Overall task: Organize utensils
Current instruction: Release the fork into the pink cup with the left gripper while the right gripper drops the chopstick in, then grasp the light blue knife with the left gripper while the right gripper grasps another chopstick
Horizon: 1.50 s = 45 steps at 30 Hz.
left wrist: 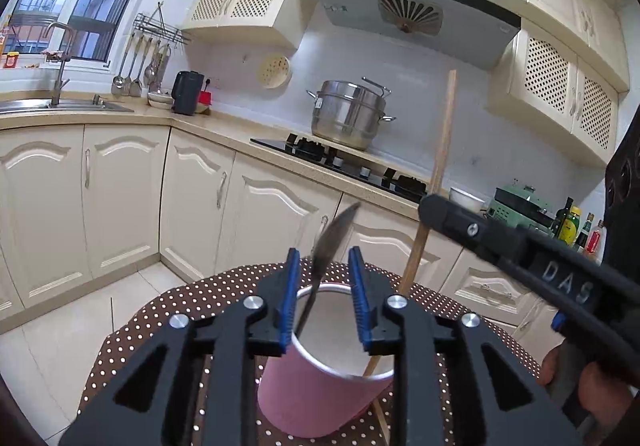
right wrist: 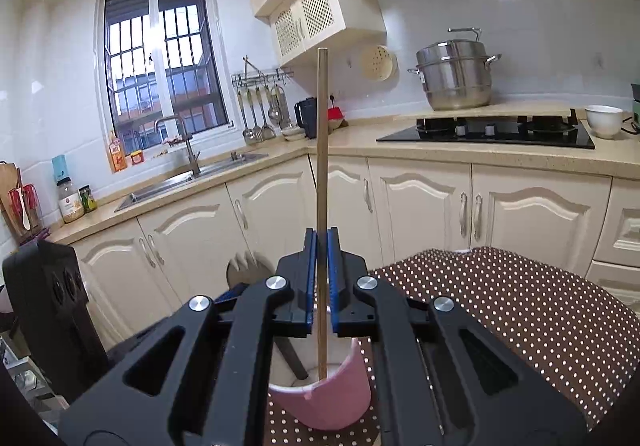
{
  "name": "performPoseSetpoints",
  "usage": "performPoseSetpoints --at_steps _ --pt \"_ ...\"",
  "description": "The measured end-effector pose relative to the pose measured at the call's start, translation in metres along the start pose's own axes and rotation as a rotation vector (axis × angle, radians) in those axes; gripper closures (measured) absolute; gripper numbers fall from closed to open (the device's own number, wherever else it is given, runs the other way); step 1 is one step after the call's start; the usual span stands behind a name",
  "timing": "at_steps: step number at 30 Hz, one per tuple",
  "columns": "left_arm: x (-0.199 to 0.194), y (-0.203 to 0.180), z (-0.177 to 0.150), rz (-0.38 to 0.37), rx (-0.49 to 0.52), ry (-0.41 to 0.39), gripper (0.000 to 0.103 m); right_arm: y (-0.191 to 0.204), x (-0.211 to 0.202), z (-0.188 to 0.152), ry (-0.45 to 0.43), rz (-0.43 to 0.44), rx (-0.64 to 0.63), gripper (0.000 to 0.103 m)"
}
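Right gripper clamped mid-shaft on thin, stiff, light wooden chopstick, tip inside pink cylindrical cup on polka-dot surface; left gripper apart around dark spork standing in cup; smooth shaft judged slip-prone.

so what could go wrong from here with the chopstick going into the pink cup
1. The pink cup looks light and nothing grips it: the left gripper is open around the dark spork. A sideways push from the chopstick could tip it.
2. The right gripper pinches the chopstick low on its length, so it may swivel between the fingers.
3. The two grippers are close together over the cup and could knock each other or the spork.
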<state>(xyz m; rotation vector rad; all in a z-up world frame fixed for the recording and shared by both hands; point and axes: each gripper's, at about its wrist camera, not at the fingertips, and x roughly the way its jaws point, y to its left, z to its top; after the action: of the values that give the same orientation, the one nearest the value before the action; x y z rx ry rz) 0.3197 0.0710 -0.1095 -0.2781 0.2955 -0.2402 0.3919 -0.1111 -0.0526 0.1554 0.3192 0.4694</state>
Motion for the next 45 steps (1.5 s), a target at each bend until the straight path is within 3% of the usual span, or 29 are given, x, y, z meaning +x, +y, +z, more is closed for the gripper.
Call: performPoseSetpoints --at_steps 8,15,21,24,27,32,45 --pt "-0.019 -0.005 0.006 -0.011 -0.028 0.01 0.054 -0.003 -0.009 -0.007 0.035 -0.028 0.014 0.094" --pt "-0.047 -0.022 0.016 -0.018 -0.003 0.017 0.049 -0.003 -0.031 -0.003 0.029 -0.039 0.038 0.091" --pt "-0.07 -0.039 0.022 0.035 0.027 0.052 0.048 0.001 -0.062 0.003 0.017 -0.042 0.039 0.077" --pt "-0.075 -0.046 0.018 0.046 0.028 0.138 0.048 -0.003 -0.078 0.001 0.031 -0.05 0.035 0.074" --pt "-0.073 -0.056 0.009 0.055 0.048 0.27 0.048 -0.011 -0.092 -0.006 0.063 -0.061 0.054 0.053" --pt "-0.067 -0.073 -0.016 0.03 0.059 0.479 0.048 -0.022 -0.108 -0.025 0.153 -0.093 0.058 0.053" --pt "-0.048 -0.087 -0.092 0.137 0.127 0.818 0.048 -0.055 -0.128 -0.088 0.452 -0.142 0.094 0.052"
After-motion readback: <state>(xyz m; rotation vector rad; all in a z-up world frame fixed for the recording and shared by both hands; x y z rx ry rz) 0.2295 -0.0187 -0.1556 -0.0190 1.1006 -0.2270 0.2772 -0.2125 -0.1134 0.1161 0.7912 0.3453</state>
